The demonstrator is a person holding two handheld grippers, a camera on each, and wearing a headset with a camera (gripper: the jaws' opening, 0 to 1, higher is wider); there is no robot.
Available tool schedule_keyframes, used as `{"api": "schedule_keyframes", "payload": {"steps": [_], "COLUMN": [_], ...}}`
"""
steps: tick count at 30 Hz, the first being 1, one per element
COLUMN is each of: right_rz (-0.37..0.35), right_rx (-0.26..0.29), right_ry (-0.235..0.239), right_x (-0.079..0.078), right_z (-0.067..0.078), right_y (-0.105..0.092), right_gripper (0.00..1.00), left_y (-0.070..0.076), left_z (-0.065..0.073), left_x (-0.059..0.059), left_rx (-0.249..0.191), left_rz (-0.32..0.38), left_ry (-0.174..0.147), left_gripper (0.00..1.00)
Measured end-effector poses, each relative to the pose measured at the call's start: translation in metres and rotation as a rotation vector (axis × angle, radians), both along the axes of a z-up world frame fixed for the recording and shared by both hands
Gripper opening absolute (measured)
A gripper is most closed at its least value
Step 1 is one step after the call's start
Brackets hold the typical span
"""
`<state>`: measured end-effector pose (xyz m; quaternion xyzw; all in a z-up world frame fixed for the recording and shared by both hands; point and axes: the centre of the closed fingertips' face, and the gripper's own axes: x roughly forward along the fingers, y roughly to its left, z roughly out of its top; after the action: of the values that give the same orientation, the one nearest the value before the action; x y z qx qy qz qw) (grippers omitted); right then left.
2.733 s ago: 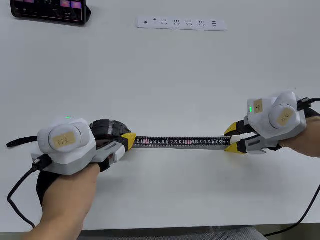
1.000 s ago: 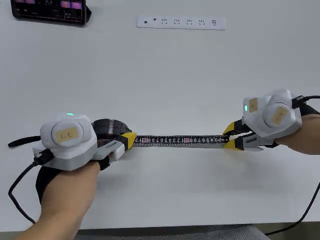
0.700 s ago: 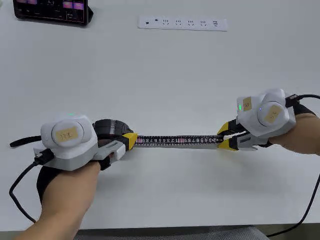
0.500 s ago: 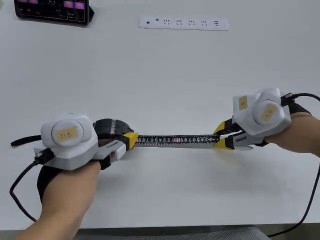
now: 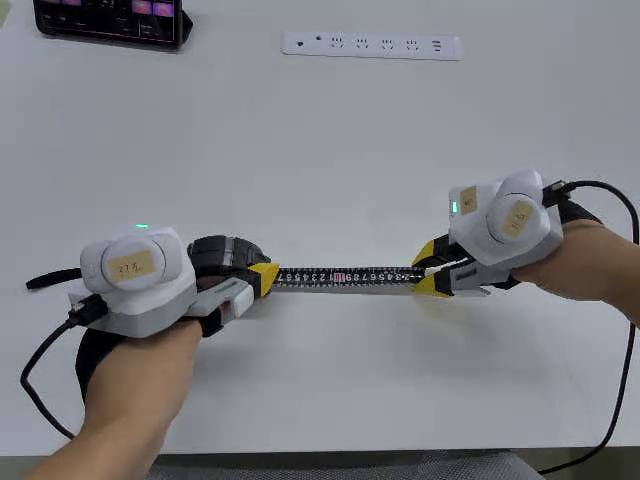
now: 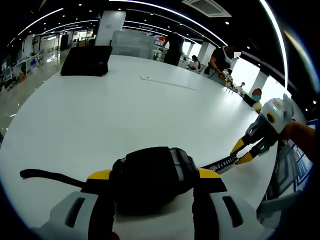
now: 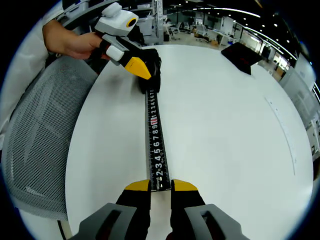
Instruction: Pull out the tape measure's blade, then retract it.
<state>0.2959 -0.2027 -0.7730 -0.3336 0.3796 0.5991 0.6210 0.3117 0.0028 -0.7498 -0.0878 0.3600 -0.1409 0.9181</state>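
The black tape measure case [image 5: 220, 255] rests on the white table [image 5: 330, 170], with my left gripper [image 5: 245, 272] shut on it; its yellow-tipped jaws flank the case [image 6: 152, 175] in the left gripper view. The numbered blade [image 5: 345, 276] runs rightward out of the case, low over the table. My right gripper [image 5: 428, 272] is shut on the blade's end. In the right gripper view the blade [image 7: 154, 130] leads from my right gripper [image 7: 160, 186] up to the case [image 7: 151, 75]. A short strap [image 6: 47, 176] trails from the case.
A white power strip [image 5: 372, 45] lies at the far edge and a dark device with a lit screen [image 5: 110, 20] stands at the far left. Cables [image 5: 35, 380] trail off both grippers. A grey mesh chair [image 7: 40, 145] stands at the near table edge.
My right gripper has moved left toward the case, still holding the blade's end, so less blade shows between the grippers. The left gripper and case have stayed put.
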Motion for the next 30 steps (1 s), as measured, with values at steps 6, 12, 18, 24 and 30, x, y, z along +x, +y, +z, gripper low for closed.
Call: {"api": "schedule_keyframes", "payload": {"steps": [6, 12, 18, 24, 30], "right_rz": [-0.005, -0.003, -0.006, -0.005, 0.001], "right_rx": [0.009, 0.020, 0.030, 0.043, 0.055], "right_ry": [0.014, 0.020, 0.032, 0.044, 0.050], "right_x": [-0.001, -0.001, -0.001, -0.004, -0.005], "right_z": [0.001, 0.000, -0.002, -0.004, -0.004], "right_y": [0.008, 0.017, 0.023, 0.031, 0.040], "right_gripper": [0.11, 0.11, 0.11, 0.11, 0.11], "left_y": [0.000, 0.000, 0.000, 0.001, 0.001], "left_z": [0.000, 0.000, 0.000, -0.001, -0.001], "left_x": [0.000, 0.000, 0.000, 0.000, 0.000], "left_rx": [-0.009, -0.013, -0.019, -0.029, -0.028], "left_rz": [-0.004, -0.004, -0.004, 0.001, -0.001], "left_ry": [0.001, -0.002, -0.003, 0.000, -0.001], "left_gripper": [0.58, 0.58, 0.58, 0.58, 0.59]}}
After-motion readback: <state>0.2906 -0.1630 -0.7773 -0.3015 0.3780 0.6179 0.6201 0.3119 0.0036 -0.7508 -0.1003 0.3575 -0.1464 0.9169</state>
